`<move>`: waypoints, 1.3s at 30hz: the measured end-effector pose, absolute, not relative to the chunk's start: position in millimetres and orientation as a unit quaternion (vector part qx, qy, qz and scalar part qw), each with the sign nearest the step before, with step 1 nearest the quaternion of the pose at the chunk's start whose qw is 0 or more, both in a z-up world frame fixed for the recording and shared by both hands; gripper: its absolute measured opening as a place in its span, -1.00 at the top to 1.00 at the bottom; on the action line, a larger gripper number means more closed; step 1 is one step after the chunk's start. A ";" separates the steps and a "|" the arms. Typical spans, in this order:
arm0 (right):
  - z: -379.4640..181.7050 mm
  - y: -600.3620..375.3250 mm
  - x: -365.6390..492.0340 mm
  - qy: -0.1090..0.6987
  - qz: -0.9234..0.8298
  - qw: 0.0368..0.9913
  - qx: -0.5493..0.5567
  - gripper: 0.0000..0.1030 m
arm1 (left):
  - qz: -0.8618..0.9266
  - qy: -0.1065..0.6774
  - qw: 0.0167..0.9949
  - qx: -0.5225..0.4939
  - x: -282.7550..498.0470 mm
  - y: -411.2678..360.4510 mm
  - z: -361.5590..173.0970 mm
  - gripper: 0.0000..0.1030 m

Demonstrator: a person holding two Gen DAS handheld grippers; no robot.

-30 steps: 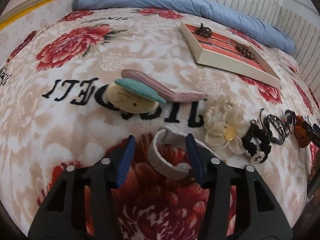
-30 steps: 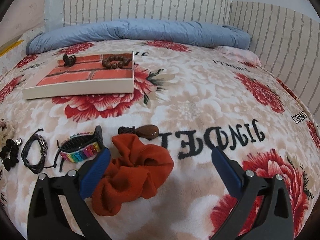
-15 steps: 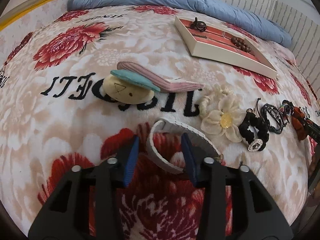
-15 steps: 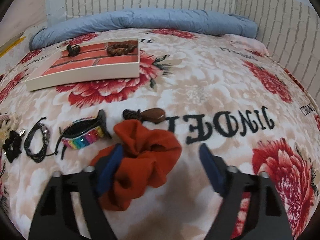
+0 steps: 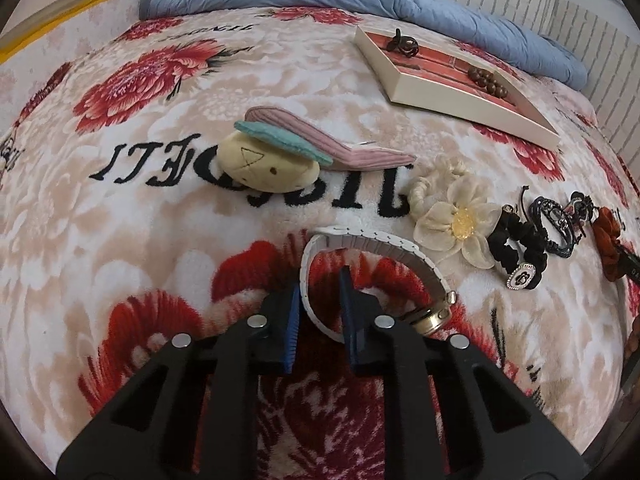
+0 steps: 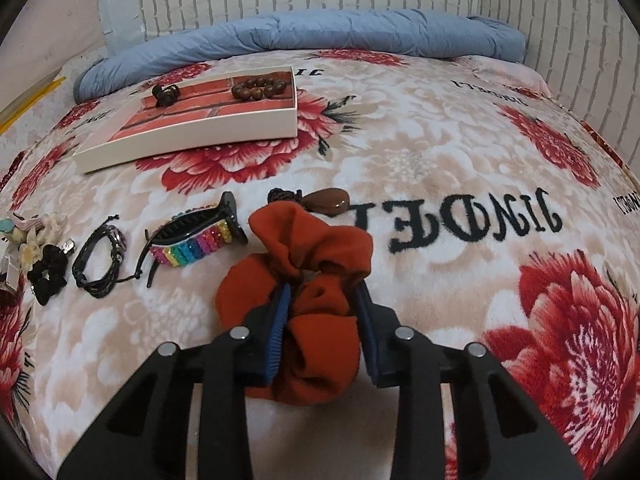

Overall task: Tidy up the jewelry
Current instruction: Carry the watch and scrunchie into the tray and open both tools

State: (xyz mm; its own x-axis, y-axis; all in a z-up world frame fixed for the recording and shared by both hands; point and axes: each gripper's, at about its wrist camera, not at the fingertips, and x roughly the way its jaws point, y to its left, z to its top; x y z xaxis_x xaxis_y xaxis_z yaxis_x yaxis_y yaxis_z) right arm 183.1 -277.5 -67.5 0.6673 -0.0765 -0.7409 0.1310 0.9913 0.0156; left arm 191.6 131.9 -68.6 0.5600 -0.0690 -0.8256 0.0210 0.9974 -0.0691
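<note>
My left gripper (image 5: 319, 285) is closed down on the near side of a white watch strap (image 5: 362, 240) with a gold case, lying on the flowered blanket. My right gripper (image 6: 321, 292) is closed on an orange scrunchie (image 6: 316, 248), its fabric bunched between the pads. A shallow cream box (image 5: 452, 84) with a red brick-pattern lining sits farther back and holds a dark hair tie and a brown bead bracelet (image 6: 259, 87); the box also shows in the right wrist view (image 6: 188, 142).
On the blanket lie a plush clip (image 5: 264, 162), pink clip (image 5: 348, 152), cream flower scrunchie (image 5: 456, 220), black scrunchie (image 6: 48, 270), black cord bracelet (image 6: 100, 260), rainbow strap (image 6: 200, 236) and brown pendant (image 6: 328, 202). A blue quilt (image 6: 300, 36) lines the wall.
Both grippers moved forward and down and closed: the left onto the white watch strap, the right onto the orange scrunchie.
</note>
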 end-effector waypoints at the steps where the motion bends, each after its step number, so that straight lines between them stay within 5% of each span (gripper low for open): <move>1: -67.5 -276.7 182.9 0.404 -0.056 0.913 0.032 0.42 | -0.025 0.468 0.883 -0.022 191.3 131.3 -68.4 0.77; 7: -66.7 -273.5 182.1 0.403 -0.052 0.913 0.022 0.59 | -0.017 0.459 0.888 -0.003 188.9 127.0 -66.0 0.94; 27: -4.0 -271.8 179.2 0.290 -0.051 0.956 -0.011 0.67 | -0.020 0.340 0.939 0.044 176.6 93.7 3.0 0.97; 39: 32.9 -264.2 260.0 0.274 -0.015 0.962 0.014 0.67 | -0.056 0.302 0.952 0.011 269.4 38.1 50.0 0.97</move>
State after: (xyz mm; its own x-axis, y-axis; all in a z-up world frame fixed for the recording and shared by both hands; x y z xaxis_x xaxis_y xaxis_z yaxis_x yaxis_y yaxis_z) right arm 260.0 -264.2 32.9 0.8495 -0.0203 -0.5272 0.0355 0.9992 0.0187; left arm 269.4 38.1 50.0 0.8113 -0.1003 -0.5760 0.1134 0.9935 -0.0133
